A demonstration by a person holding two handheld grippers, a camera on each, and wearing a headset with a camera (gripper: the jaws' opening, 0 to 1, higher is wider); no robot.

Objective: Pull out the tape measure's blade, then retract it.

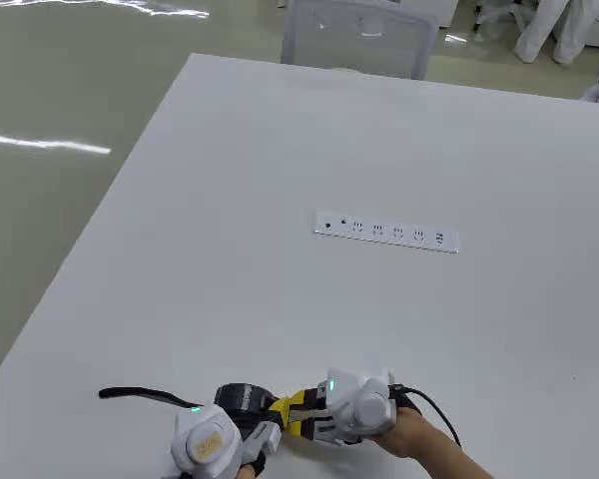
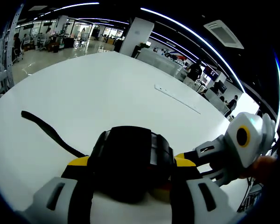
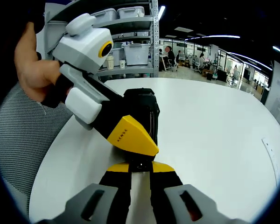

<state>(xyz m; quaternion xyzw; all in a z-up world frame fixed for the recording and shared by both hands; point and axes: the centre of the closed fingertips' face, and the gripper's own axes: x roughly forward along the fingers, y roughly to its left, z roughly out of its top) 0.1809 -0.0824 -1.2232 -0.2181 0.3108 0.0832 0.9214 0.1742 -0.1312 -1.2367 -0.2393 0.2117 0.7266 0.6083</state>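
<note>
Tape measure at the bench near edge: left tool clenched across its case, right tool pinched shut at the case front, head-on, so I'd pull along the line from left tool to right; blade hook hidden, can't confirm it's caught.

tape measure on table, power strip beyond

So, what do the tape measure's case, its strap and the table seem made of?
Tape measure case: matte black with grooves, probably rubber-coated plastic. Strap: black, limp, lying in a loose curve; fabric or rubber, I cannot tell. Table: smooth, even white with little glare, probably laminate or painted board.
</note>
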